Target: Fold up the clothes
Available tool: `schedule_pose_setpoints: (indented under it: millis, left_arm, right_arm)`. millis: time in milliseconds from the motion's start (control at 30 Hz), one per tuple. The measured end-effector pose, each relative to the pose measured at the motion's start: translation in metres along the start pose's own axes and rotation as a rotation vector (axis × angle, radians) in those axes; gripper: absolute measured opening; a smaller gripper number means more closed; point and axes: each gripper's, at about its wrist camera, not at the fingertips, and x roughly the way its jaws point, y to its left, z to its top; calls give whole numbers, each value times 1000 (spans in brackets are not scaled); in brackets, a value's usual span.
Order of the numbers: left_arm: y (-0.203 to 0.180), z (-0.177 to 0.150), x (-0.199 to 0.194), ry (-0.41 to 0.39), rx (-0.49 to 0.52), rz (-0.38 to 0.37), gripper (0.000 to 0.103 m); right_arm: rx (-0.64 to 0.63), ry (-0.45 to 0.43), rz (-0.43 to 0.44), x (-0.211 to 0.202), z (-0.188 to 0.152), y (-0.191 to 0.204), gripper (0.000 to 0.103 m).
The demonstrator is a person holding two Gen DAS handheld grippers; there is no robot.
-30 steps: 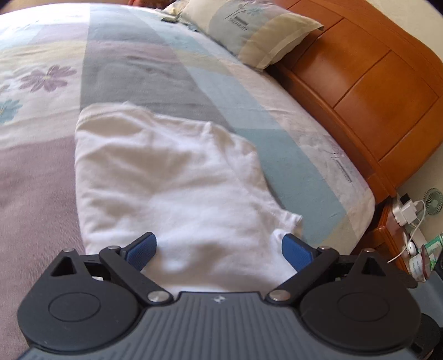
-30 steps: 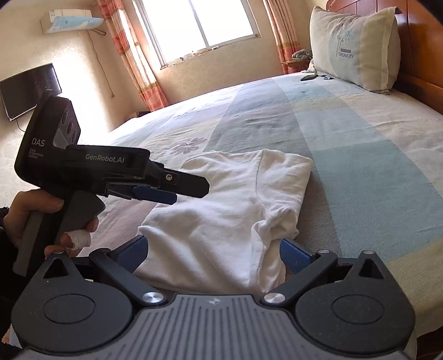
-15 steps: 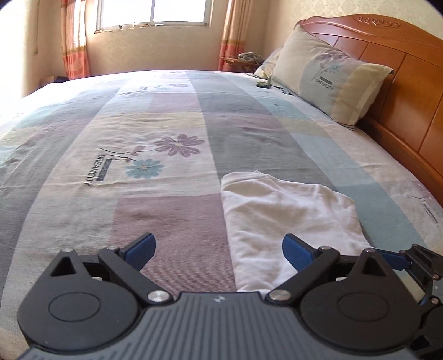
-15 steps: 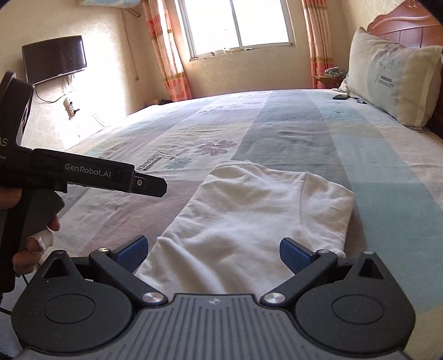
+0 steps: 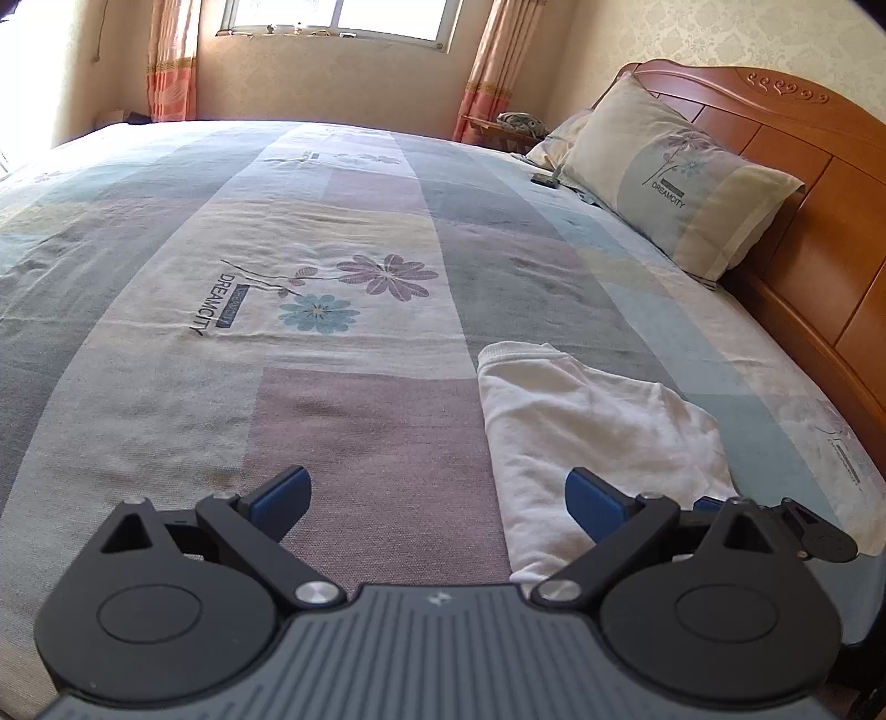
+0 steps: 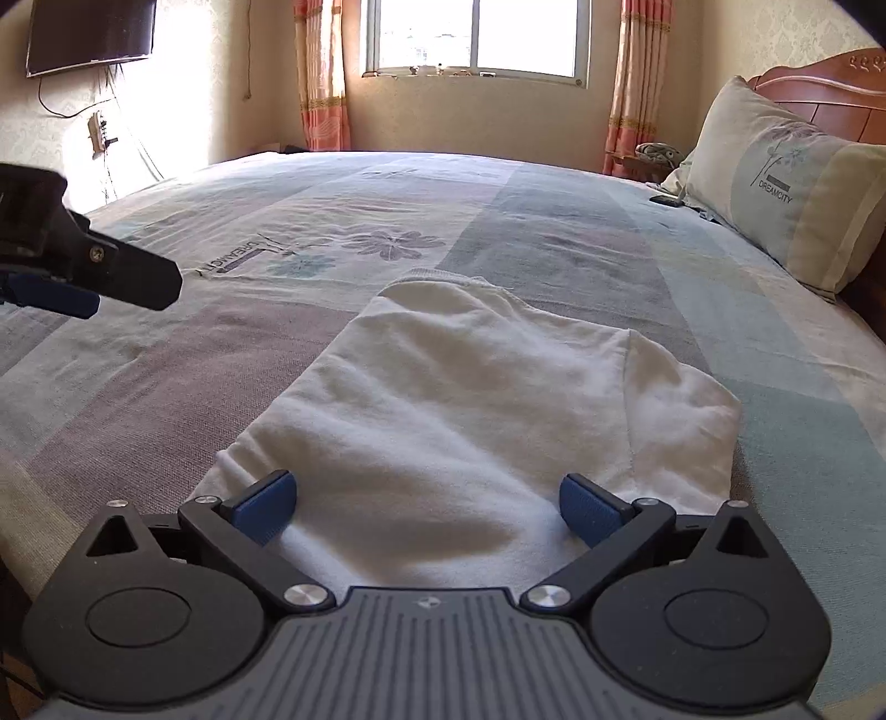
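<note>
A white garment lies folded on the patchwork bedspread, near the bed's front edge. My right gripper is open just above its near end, with nothing between the blue pads. In the left wrist view the same white garment is low on the right, and my left gripper hangs open over bare bedspread to its left. The left gripper's tip also shows at the left edge of the right wrist view, clear of the cloth.
A pillow leans on the wooden headboard at the right. A small dark object lies by the pillow. A window with curtains is at the far wall, a television at upper left.
Both grippers have pulled back and tilted up from the garment. The left one swung left, off the cloth and over bare bedspread. The garment stays flat where it was.
</note>
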Motion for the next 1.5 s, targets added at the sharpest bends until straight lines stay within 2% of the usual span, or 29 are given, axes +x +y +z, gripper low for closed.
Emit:
schedule_pose_setpoints:
  millis: [100, 233, 333, 467, 533, 600, 667, 800, 933, 1033, 1133, 1233, 1367, 1500]
  left_arm:
    - [4, 0, 1, -1, -13, -1, 98]
    - [10, -1, 1, -9, -14, 28, 98]
    - [16, 1, -1, -24, -31, 33, 98]
    - [25, 3, -1, -35, -57, 22, 98]
    - [28, 3, 0, -38, -59, 26, 98]
    - [31, 4, 2, -35, -58, 36, 98]
    - [34, 4, 3, -32, -55, 44, 98]
    - [37, 5, 5, -39, -56, 47, 98]
    - [42, 6, 5, -51, -68, 27, 98]
    - [47, 7, 5, -61, -72, 32, 98]
    - [54, 8, 7, -56, -85, 40, 98]
    - [59, 9, 8, -53, -90, 48, 98]
    - [60, 9, 6, -53, -101, 44, 98]
    - [51, 8, 4, -48, -85, 25, 98]
  right_arm:
    - [37, -42, 61, -11, 3, 5, 103]
    - [-13, 34, 61, 6, -12, 19, 103]
    - [-14, 63, 67, 2, -2, 20, 103]
    - [63, -21, 126, -6, 15, 12, 103]
    - [67, -8, 158, 2, 16, 16, 103]
    - [61, 44, 200, 13, 11, 22, 103]
    - [35, 64, 196, 20, 5, 28, 103]
    - [67, 78, 211, 17, 22, 21, 103]
    - [63, 5, 157, 25, 53, 7, 103]
    - [58, 16, 154, 54, 70, -1, 103]
    - [74, 104, 177, 96, 75, -7, 103]
    - [27, 85, 140, 112, 75, -5, 103]
    - [56, 114, 142, 98, 83, -5, 103]
    - [37, 66, 115, 51, 76, -1, 103]
